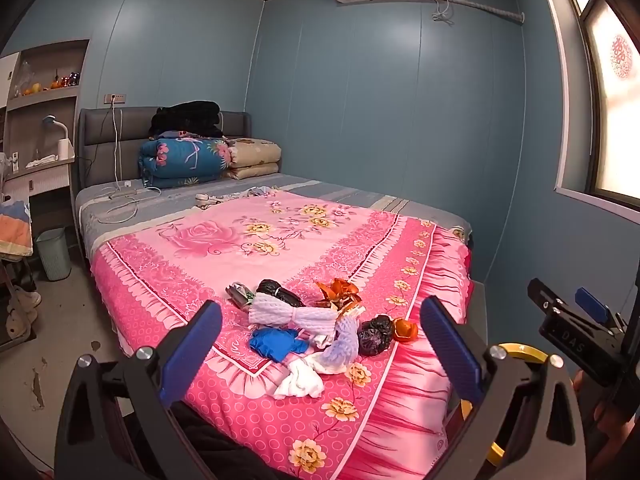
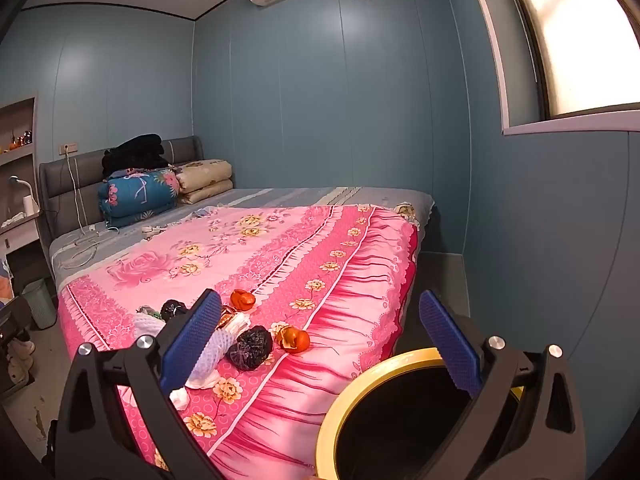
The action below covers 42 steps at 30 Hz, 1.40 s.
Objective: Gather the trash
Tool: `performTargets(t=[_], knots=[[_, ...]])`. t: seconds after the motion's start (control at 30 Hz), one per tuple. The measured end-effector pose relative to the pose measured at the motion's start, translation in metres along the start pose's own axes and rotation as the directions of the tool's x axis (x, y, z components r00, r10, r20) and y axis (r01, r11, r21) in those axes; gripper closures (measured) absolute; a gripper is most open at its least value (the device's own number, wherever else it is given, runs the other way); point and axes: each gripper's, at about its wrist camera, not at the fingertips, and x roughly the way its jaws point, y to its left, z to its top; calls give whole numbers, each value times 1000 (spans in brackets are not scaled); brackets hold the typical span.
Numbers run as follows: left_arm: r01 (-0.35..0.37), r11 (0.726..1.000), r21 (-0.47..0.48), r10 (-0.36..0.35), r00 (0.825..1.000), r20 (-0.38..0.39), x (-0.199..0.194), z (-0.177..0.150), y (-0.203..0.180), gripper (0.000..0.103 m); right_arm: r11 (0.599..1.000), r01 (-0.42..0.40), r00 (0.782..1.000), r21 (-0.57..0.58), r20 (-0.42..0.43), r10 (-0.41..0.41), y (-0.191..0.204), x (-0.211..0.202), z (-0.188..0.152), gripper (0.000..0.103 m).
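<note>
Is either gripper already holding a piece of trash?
No. Both the left gripper and right gripper are open and empty, and the trash pile lies untouched on the pink bedspread.

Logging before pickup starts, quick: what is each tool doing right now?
Left tool: open, holding nothing, above the trash pile on the bed.
Right tool: open, holding nothing, over the bin.
</note>
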Motion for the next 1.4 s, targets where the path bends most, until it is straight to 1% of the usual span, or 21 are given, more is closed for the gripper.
performTargets(t=[1.4], knots=[[0,1000,-7,-1,1000,-12,1,-9,6,7,1000,-1,1000,6,-12,2,1,2,-4,8]])
